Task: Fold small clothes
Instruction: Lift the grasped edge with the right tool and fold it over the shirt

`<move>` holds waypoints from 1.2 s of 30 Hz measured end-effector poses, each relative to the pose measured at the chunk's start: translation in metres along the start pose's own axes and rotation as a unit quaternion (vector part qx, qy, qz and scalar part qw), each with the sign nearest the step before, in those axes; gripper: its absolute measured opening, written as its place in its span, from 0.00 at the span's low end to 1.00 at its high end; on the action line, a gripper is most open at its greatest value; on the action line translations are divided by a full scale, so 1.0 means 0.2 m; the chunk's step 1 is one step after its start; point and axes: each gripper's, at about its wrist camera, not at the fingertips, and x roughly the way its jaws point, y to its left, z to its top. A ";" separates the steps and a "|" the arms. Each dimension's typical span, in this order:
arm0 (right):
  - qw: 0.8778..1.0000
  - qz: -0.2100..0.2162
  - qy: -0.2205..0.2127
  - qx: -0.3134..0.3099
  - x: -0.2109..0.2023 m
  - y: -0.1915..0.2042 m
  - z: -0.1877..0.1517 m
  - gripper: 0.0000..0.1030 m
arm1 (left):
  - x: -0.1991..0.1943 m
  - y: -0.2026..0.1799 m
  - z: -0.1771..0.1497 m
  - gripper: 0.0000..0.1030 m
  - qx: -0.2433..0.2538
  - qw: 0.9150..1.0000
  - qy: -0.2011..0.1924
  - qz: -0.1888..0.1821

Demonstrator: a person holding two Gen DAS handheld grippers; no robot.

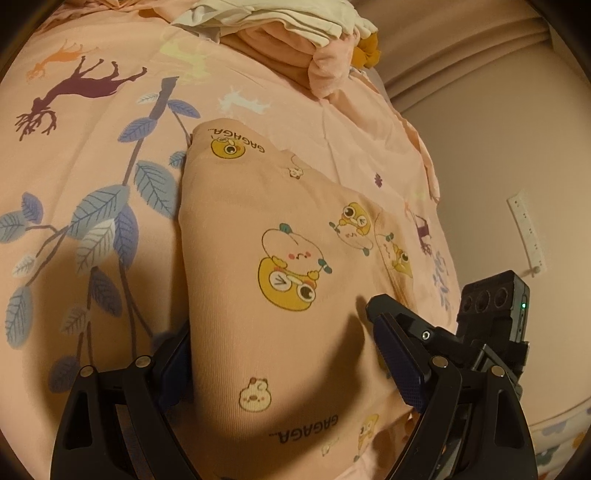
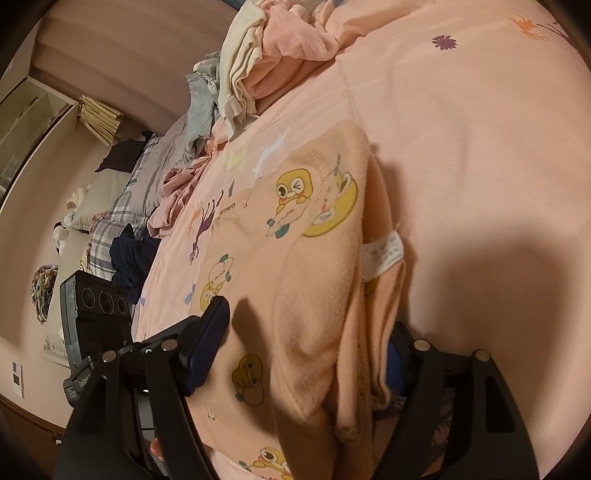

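A small peach garment [image 1: 258,206] printed with yellow cartoon ducks lies flat on the pink bedsheet [image 1: 92,129]. My left gripper [image 1: 280,317] stands open astride its near end. The left finger [image 1: 177,354] is tucked at the cloth's left edge and the right finger [image 1: 395,350] sits over the cloth. In the right wrist view the same garment [image 2: 295,280] is folded over into a long ridge, with a white label [image 2: 382,254] showing. My right gripper [image 2: 308,317] straddles that ridge, open. Its left finger [image 2: 210,339] is clear of the cloth and its right finger [image 2: 397,362] is half hidden behind the fold.
A pile of cream and pink clothes [image 1: 288,33] [image 2: 266,55] sits at the far end of the bed. Grey [image 2: 199,96], pink [image 2: 173,199] and navy [image 2: 129,254] clothes lie along the bed's edge. A black box with three lenses [image 1: 495,306] [image 2: 99,306] is close beside each gripper.
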 end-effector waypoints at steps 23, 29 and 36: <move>0.998 -0.037 -0.050 -0.021 -0.03 0.07 -0.04 0.28 | -0.01 -0.06 -0.04 0.60 0.024 0.995 -0.033 0.086; 0.996 -0.043 -0.067 -0.049 -0.07 0.17 -0.06 0.25 | -0.06 -0.08 -0.07 0.53 0.017 0.995 -0.045 0.085; 0.994 -0.039 -0.071 -0.078 -0.11 0.28 -0.12 0.25 | -0.16 -0.12 -0.12 0.53 0.024 0.994 -0.059 0.083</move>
